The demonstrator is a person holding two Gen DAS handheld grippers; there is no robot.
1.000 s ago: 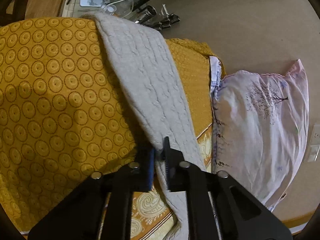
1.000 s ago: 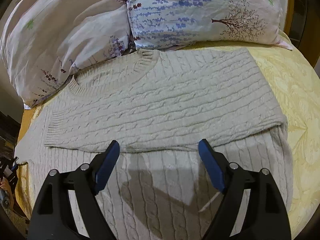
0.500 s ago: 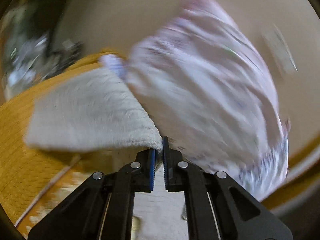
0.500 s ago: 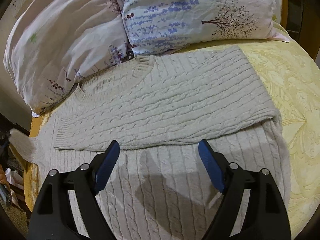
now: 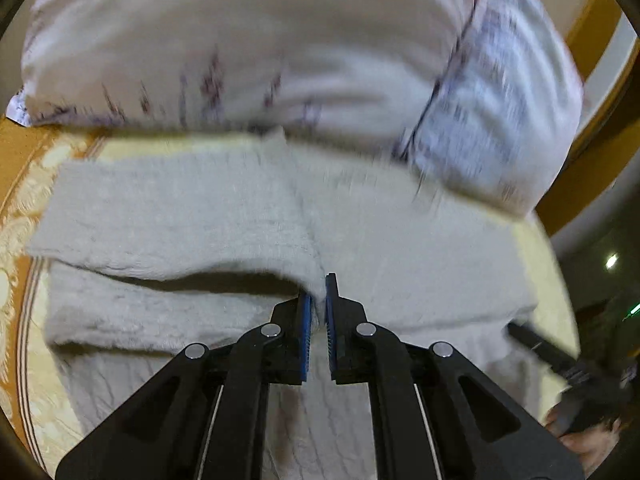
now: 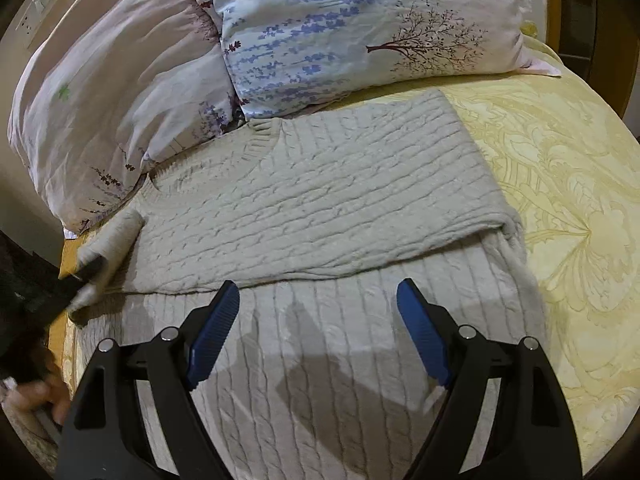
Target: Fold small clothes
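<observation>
A grey cable-knit sweater (image 6: 320, 208) lies flat on the yellow bedspread (image 6: 568, 208), its right sleeve folded across the chest. My left gripper (image 5: 318, 300) is shut on the left sleeve (image 5: 168, 216) and holds it over the sweater's body; it also shows at the left edge of the right wrist view (image 6: 86, 272). My right gripper (image 6: 318, 312) is open and empty, hovering above the sweater's lower body (image 6: 340, 360).
Two floral pillows, one pink (image 6: 112, 92) and one blue (image 6: 360, 28), lie against the sweater's collar. A wooden bed frame (image 5: 592, 120) runs at the right. The bed's left edge (image 6: 66, 264) drops off near the left gripper.
My left gripper has swung the left sleeve up from the side of the bed and inward over the sweater's body. The right gripper has barely moved and stays open.
</observation>
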